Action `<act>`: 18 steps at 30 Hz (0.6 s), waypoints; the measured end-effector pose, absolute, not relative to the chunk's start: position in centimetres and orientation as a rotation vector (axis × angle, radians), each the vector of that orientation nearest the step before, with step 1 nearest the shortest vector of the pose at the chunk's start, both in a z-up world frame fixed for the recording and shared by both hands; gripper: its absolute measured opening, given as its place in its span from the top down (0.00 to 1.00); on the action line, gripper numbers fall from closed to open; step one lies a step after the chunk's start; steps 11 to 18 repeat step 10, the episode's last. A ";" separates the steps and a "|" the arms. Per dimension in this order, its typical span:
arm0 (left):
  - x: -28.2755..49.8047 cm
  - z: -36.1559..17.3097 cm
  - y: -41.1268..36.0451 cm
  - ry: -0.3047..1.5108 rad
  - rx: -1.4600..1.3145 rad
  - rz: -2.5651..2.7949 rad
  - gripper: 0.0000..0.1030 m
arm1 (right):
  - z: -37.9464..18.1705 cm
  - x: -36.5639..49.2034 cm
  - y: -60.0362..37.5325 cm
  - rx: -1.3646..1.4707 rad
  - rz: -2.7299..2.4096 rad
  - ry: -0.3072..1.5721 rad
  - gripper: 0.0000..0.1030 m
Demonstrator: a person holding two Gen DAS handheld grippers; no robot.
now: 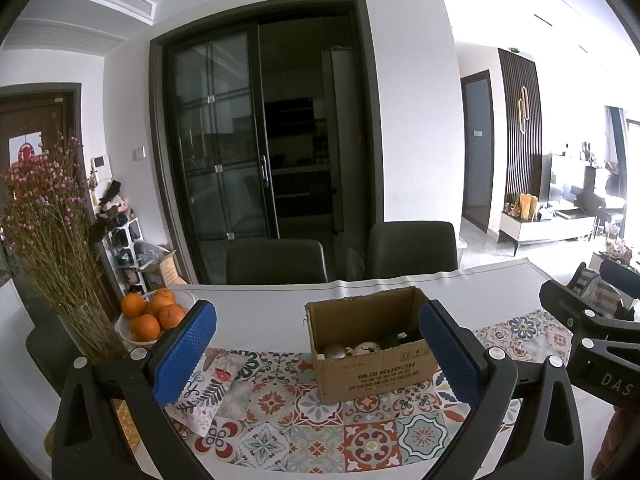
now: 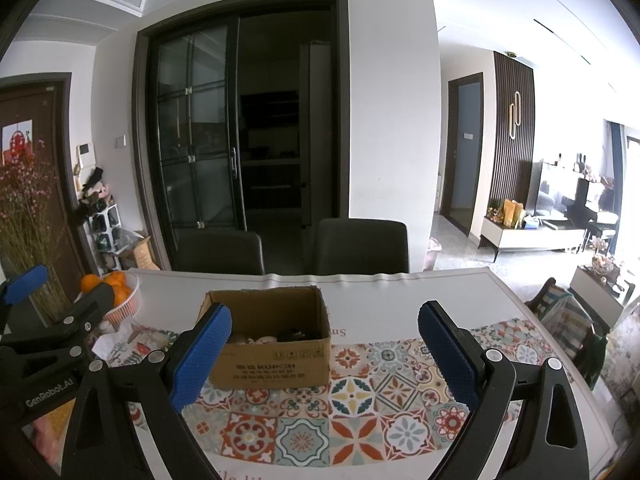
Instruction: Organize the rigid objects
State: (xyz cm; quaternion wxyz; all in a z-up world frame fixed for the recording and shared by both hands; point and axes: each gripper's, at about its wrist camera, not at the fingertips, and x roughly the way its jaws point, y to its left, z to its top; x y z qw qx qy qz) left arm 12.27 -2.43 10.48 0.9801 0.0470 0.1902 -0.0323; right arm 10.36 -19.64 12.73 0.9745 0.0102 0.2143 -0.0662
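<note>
At the centre of the left wrist frame, an open cardboard box sits on a patterned table mat, small round things inside. Both the left gripper and right gripper are spread wide, empty. Oranges fill a basket at left.

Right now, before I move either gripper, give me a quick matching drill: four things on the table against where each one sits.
Things:
1. cardboard box
2. oranges
3. dried flowers
4. left gripper

Places:
A. far left, in a glass vase
B. in a white basket
C. on the patterned tile mat, centre
D. open, empty, near edge of the table

Pairs: 1-C, 2-B, 3-A, 4-D
</note>
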 end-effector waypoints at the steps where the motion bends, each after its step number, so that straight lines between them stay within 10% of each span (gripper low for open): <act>1: 12.3 10.5 -2.4 0.382 0.095 -0.065 0.00 | 12.7 10.4 -19.6 0.020 -0.136 0.433 0.07; 18: 12.3 10.5 -2.5 0.383 0.095 -0.066 0.00 | 12.8 10.4 -19.5 0.021 -0.131 0.433 0.07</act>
